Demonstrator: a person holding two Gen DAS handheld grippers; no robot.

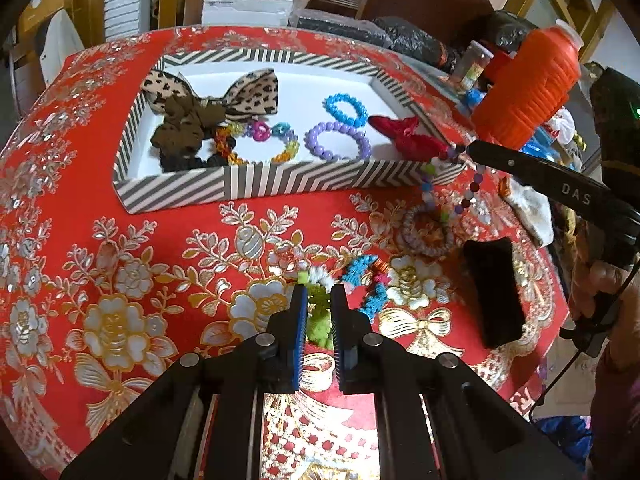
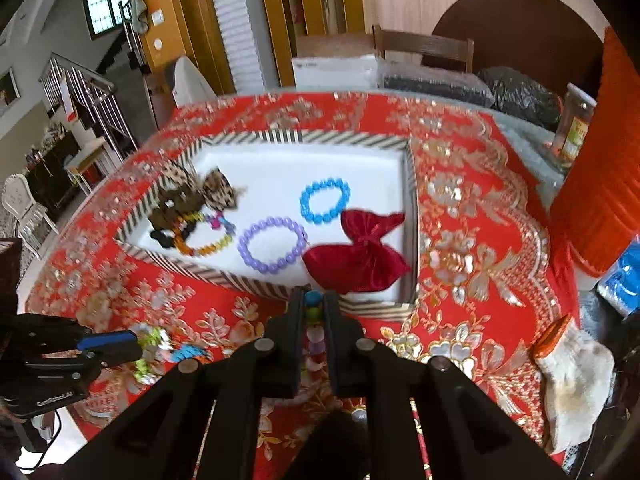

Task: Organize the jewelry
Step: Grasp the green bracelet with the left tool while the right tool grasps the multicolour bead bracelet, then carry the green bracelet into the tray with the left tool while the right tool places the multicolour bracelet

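Observation:
A striped tray (image 1: pixel 280 182) (image 2: pixel 372 308) holds a leopard bow (image 1: pixel 248 94), a brown scrunchie (image 1: pixel 180 132), a rainbow bracelet (image 1: pixel 260 144), a purple bracelet (image 1: pixel 338 140) (image 2: pixel 272 250), a blue bracelet (image 1: pixel 344 110) (image 2: pixel 325 206) and a red bow (image 1: pixel 408 138) (image 2: pixel 360 258). My right gripper (image 2: pixel 313 300) (image 1: pixel 466 150) is shut on a multicolour bead bracelet (image 1: pixel 460 188) (image 2: pixel 314 312) that hangs at the tray's near right corner. My left gripper (image 1: pixel 319 292) (image 2: pixel 134 342) has its jaws closed on a green fuzzy hair tie (image 1: pixel 318 320) on the cloth.
On the red floral tablecloth (image 1: pixel 140 280) lie a blue fuzzy tie (image 1: pixel 366 280), a pale beaded ring (image 1: pixel 426 232) and a black case (image 1: pixel 494 292). An orange lantern (image 1: pixel 528 84), a jar (image 2: pixel 574 126), black bags (image 2: pixel 516 92) and a white rag (image 2: pixel 576 380) crowd the right side.

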